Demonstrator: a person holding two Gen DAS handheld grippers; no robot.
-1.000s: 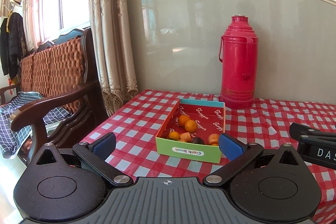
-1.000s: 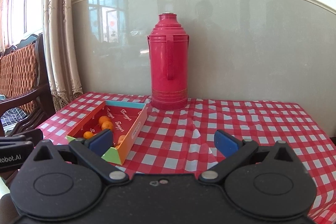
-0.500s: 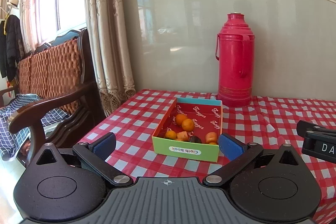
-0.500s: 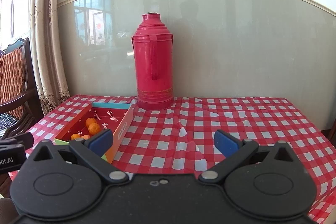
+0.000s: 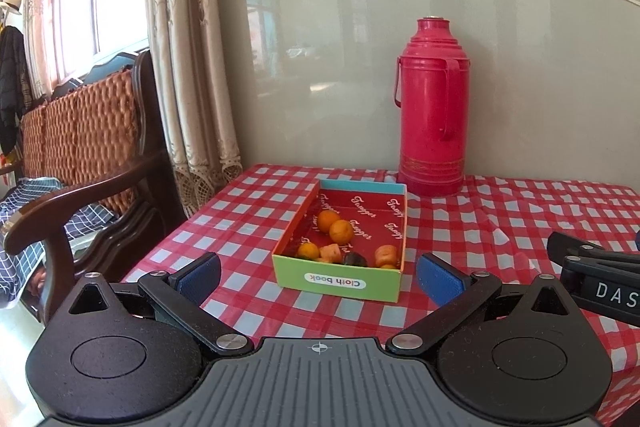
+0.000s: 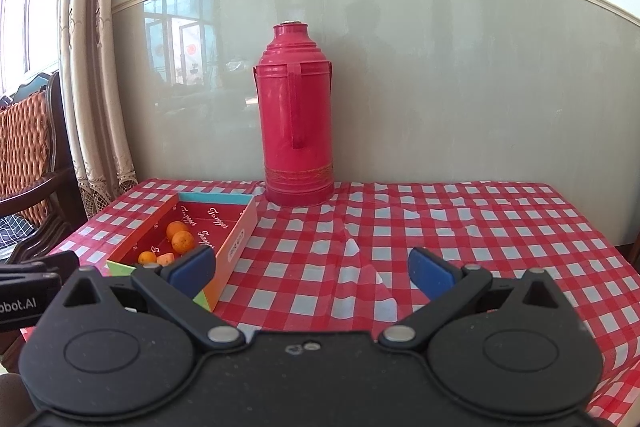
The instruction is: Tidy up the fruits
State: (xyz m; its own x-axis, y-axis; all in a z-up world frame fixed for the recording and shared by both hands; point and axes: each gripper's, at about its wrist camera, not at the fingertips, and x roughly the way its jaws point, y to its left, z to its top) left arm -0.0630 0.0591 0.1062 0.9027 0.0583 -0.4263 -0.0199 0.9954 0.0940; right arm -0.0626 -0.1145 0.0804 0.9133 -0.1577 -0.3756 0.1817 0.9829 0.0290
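Note:
A shallow cardboard box (image 5: 338,283) with a green front and red lining sits on the checked tablecloth. Inside lie several small orange fruits (image 5: 341,231), an orange chunk (image 5: 331,253) and a dark fruit (image 5: 355,259). My left gripper (image 5: 319,277) is open, held back from the box's front wall, nothing between its blue pads. In the right wrist view the same box (image 6: 236,247) is at the left with the orange fruits (image 6: 183,241) showing. My right gripper (image 6: 311,269) is open over bare tablecloth, to the right of the box.
A tall red thermos (image 5: 433,107) stands at the back against the wall, also in the right wrist view as the thermos (image 6: 298,115). A wooden armchair (image 5: 80,163) and curtain (image 5: 192,67) are left of the table. The table edge (image 6: 600,227) drops off at the right.
Both grippers have pulled back and shifted slightly; the box and thermos sit a bit farther and more to the right in the right view. Both stay open and empty.

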